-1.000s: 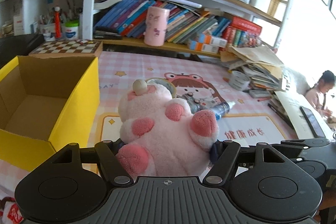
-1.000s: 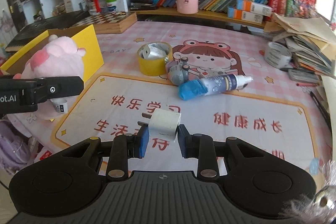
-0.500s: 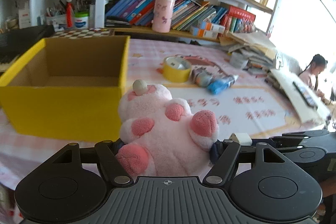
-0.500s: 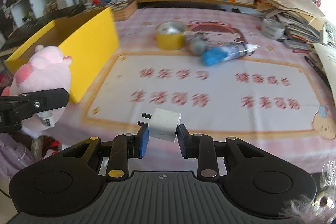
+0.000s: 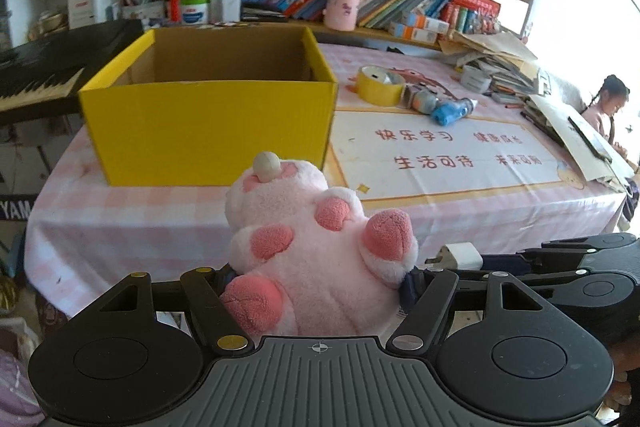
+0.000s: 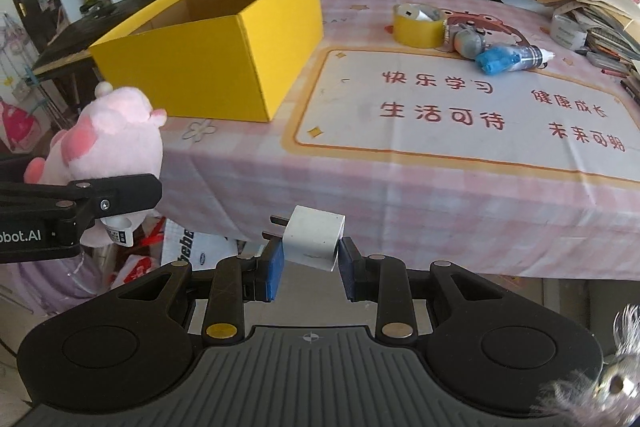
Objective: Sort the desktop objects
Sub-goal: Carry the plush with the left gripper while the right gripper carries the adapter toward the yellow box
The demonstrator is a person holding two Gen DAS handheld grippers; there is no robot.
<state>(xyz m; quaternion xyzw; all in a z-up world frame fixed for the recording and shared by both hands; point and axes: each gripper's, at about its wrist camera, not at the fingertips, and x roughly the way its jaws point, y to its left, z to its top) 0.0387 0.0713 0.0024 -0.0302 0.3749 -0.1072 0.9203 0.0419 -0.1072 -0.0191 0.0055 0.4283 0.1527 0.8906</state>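
Left claw gripped the pink plush, right claw pinched the white plug; both hung off the worktop edge, seemingly just short of the yellow box.

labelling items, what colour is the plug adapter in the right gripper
White, the plug adapter shows best in the right wrist view.

"生活可待" on desk mat; "bot.AI" on left gripper
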